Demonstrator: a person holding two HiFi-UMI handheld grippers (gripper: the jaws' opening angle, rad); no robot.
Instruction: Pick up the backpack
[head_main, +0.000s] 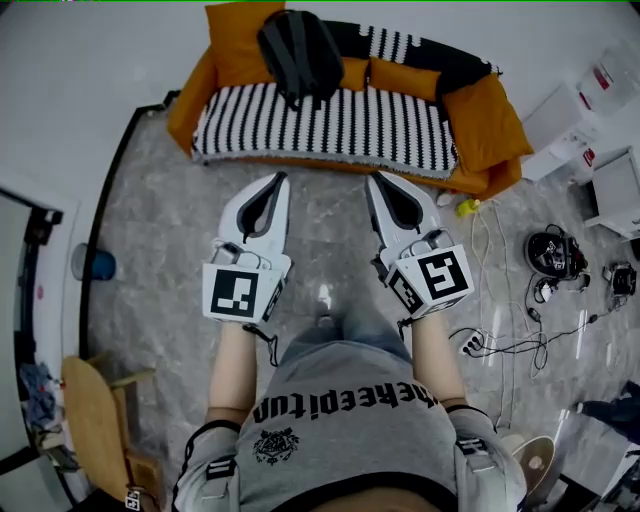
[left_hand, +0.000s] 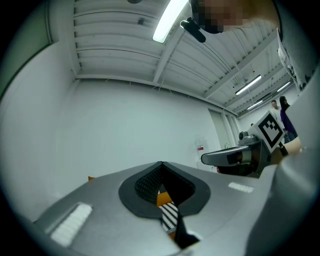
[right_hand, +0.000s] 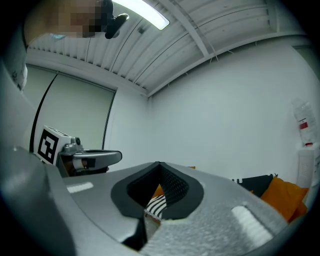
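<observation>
Side by side, the left gripper (head_main: 282, 181) and right gripper (head_main: 372, 179) point toward 12 o'clock, each with jaws pressed together on nothing. At 12 o'clock the black backpack (head_main: 300, 55) rests on the striped sofa (head_main: 340, 125), well apart from both.

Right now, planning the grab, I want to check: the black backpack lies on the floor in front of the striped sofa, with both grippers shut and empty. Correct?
Not quite. The backpack is not on the floor: it sits on the striped sofa, leaning against its backrest, as the head view shows. The left gripper and the right gripper are indeed shut and empty.
</observation>
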